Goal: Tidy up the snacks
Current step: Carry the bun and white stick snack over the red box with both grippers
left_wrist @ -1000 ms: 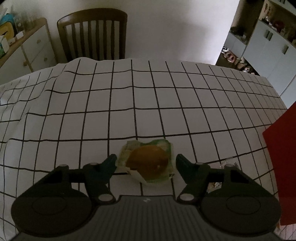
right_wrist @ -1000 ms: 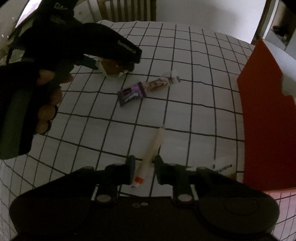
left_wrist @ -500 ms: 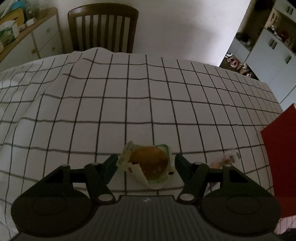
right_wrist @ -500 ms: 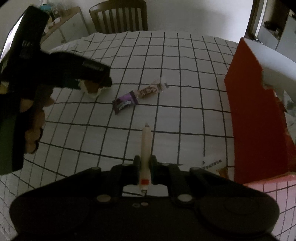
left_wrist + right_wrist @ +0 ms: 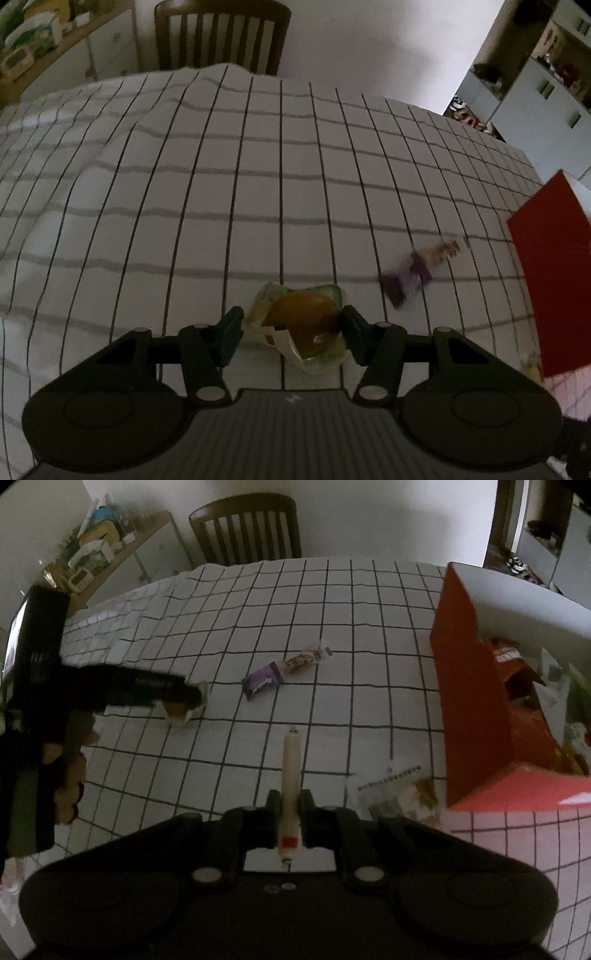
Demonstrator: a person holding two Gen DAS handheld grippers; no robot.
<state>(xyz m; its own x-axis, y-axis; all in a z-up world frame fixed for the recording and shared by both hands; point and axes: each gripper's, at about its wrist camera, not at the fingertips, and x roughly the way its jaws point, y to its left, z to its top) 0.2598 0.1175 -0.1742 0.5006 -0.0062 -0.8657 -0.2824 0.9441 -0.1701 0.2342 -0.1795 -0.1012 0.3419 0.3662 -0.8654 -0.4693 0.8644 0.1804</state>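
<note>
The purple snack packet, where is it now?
In the right wrist view the purple snack packet lies on the checked tablecloth, touching the brown snack bar, left of the red box.

A: Where did things lie on the surface (image 5: 369, 657)?

B: The stick snack (image 5: 290, 775) sat between the right hand-held gripper's (image 5: 290, 805) fingers, pointing ahead. Ahead of it lay two small bars: the wrapped bar (image 5: 263, 681) and, just beyond to its right, the second bar (image 5: 306, 658). The box (image 5: 465, 686) stood to the right, a flat packet (image 5: 399, 794) beside its near corner.

A: And the left hand-held gripper (image 5: 291, 325)?

B: It held the wrapped bun (image 5: 304, 325), with the chair (image 5: 221, 37) far behind.
</note>
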